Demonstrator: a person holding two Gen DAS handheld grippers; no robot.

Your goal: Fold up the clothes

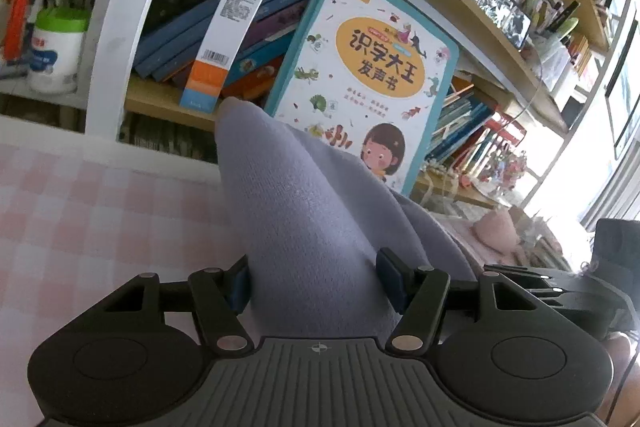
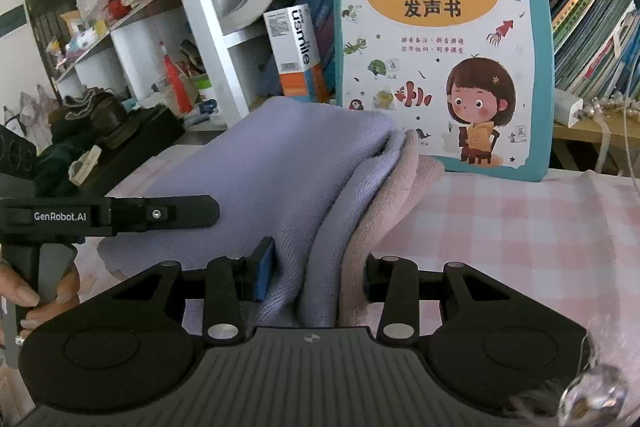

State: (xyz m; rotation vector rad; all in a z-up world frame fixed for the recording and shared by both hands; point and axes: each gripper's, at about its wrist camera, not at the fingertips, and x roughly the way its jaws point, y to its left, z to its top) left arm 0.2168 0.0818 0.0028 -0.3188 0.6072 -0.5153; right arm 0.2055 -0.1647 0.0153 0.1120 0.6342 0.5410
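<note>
A folded lavender knit garment (image 2: 280, 167) lies on the pink checked tablecloth (image 2: 520, 227), with a pale pink knit garment (image 2: 392, 203) tucked against its right edge. My right gripper (image 2: 316, 275) has its blue pads on either side of the near edges of both garments, closed on the bundle. My left gripper (image 1: 316, 283) grips the lavender garment (image 1: 304, 211) between its pads, and the cloth rises in a peak ahead of it. The left gripper also shows from the side in the right wrist view (image 2: 120, 213), at the garment's left edge.
A large children's book (image 2: 440, 43) stands upright just behind the garments, also in the left wrist view (image 1: 360, 75). Bookshelves with books (image 1: 224, 27), a white box (image 2: 296, 51) and a white tub (image 1: 56, 51) line the back. Dark clutter (image 2: 100, 131) sits far left.
</note>
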